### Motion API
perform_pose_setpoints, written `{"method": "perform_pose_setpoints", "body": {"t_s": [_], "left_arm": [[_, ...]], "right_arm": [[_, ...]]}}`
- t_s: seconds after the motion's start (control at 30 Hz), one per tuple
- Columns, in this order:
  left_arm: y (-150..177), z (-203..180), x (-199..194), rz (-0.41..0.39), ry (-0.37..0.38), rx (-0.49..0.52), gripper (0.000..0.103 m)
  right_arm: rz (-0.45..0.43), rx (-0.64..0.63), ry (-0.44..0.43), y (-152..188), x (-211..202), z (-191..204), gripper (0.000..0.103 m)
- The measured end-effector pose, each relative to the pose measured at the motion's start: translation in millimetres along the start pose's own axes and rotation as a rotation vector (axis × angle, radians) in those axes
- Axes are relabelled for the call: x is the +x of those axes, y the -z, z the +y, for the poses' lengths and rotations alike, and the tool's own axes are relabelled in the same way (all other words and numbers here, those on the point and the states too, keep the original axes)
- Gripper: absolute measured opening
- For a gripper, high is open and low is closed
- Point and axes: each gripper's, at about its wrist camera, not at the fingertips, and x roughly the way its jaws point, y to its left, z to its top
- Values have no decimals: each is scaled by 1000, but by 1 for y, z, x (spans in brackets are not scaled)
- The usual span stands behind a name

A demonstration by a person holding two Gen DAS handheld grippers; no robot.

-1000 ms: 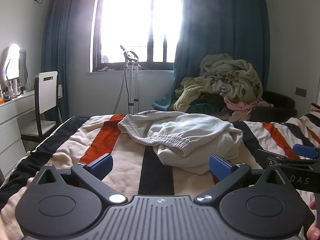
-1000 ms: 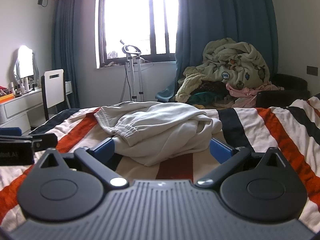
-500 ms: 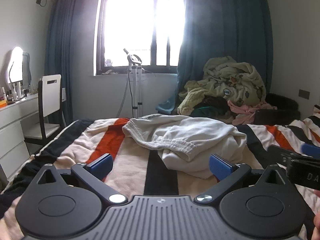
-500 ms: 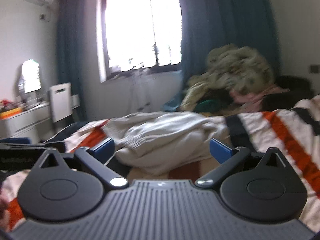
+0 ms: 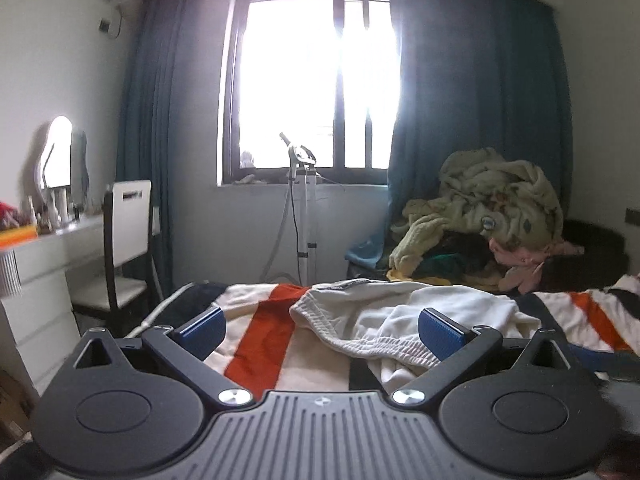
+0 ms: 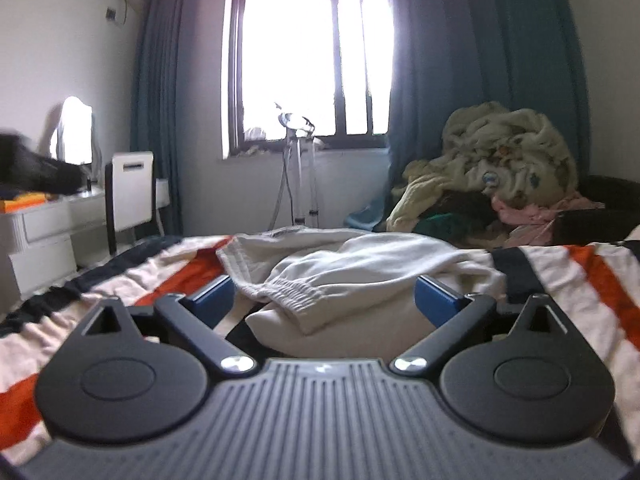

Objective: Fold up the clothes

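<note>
The bed (image 5: 256, 344) fills the lower part of both my views, covered in a blanket with broad cream, orange and black stripes. Behind it a bright window (image 5: 316, 92) sits between dark blue curtains (image 5: 472, 128), and to the right a big heap of bedding and mixed clothes (image 5: 492, 208) is piled against the wall. On the left stands a white counter (image 5: 36, 264) with a lit mirror (image 5: 58, 152) on it, and a white-backed chair (image 5: 128, 220) is drawn up to it. A garment steamer (image 5: 302, 208) on its pole stands under the window.

The thing I am here for, a crumpled cream-white garment (image 6: 352, 268), lies on the bed on top of the stripes, one ribbed elastic hem turned towards me. In the right wrist view it lies directly ahead, its near edge showing between the blue pads. In the left wrist view it lies ahead and to the right.

My left tongs (image 5: 322, 328) are spread wide, nothing between the blue pads, and they hang above the blanket short of the cloth. My right tongs (image 6: 324, 298) are spread wide as well and grip nothing; whether their pads touch the cloth I cannot tell.
</note>
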Motion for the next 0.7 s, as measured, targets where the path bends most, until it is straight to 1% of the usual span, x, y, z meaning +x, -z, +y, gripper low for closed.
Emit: {"method": "perform_pose_setpoints", "body": {"t_s": [0.1, 0.17, 0.27, 0.33, 0.4, 0.5, 0.57, 0.63, 0.67, 0.7], "left_arm": [[7, 11, 11, 34, -3, -20, 103], [11, 21, 19, 48, -11, -50, 103], [18, 34, 36, 62, -24, -102, 103], [23, 41, 49, 78, -26, -143, 103], [30, 50, 63, 95, -5, -198, 103], [38, 58, 82, 135, 1, -237, 103], [44, 59, 94, 152, -4, -232, 103], [51, 57, 105, 165, -7, -222, 103], [53, 56, 110, 169, -3, -223, 103], [54, 56, 114, 169, 11, -232, 103]], "right_arm": [[60, -29, 26, 12, 51, 20, 78], [108, -37, 57, 24, 81, 28, 77], [134, -43, 138, 39, 110, 34, 73], [148, -47, 194, 49, 128, 37, 56], [112, 11, 252, 47, 134, 32, 55], [5, 61, 313, 38, 133, 27, 56], [-10, 75, 314, 34, 139, 23, 57], [-15, 87, 310, 32, 146, 20, 57], [-16, 103, 304, 31, 150, 17, 57], [-18, 144, 284, 29, 154, 12, 57]]}}
